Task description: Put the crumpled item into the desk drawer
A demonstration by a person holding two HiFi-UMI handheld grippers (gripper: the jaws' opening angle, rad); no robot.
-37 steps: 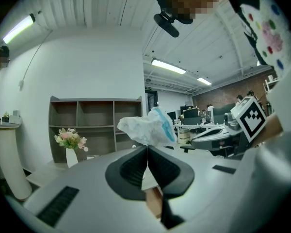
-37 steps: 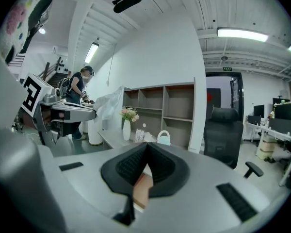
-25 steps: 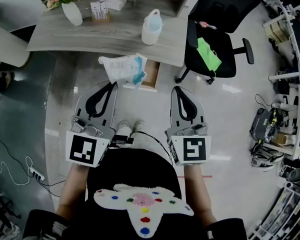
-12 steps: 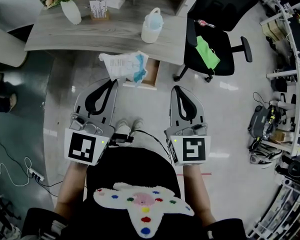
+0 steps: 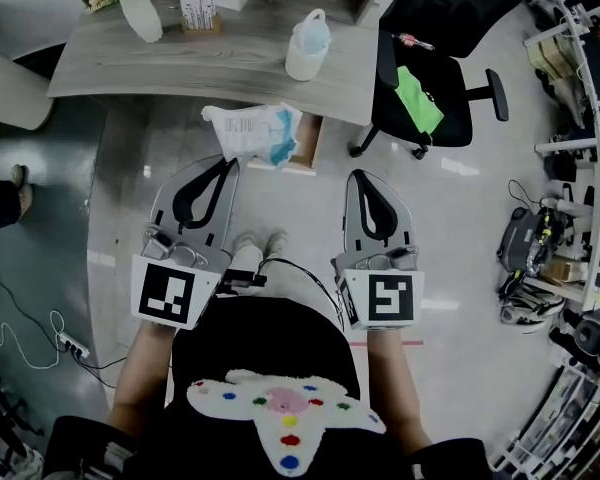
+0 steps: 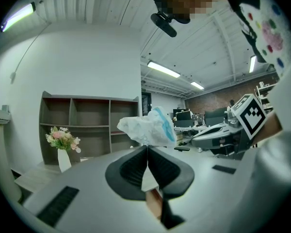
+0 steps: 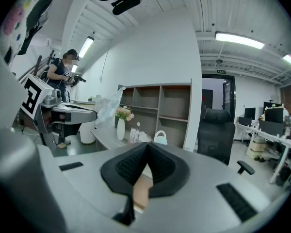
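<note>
White and blue crumpled plastic, the crumpled item [image 5: 252, 133], is pinched at the tips of the left hand-held gripper [image 5: 223, 164], whose jaws press together on its lower edge. It hangs in the air just off the near edge of the grey wood-grain tabletop [image 5: 180, 68]. In the head view it overlaps the left side of the wooden drawer [image 5: 309, 148], which juts out below that edge. The right hand-held gripper [image 5: 355, 176] has its jaws pressed together with nothing between them, well right of the item. A white vase [image 5: 142, 18] of flowers stands at the tabletop's far left, and a pale jug [image 5: 307, 48] near its right end. A black chair [image 5: 435, 63] stands off the right end.
</note>
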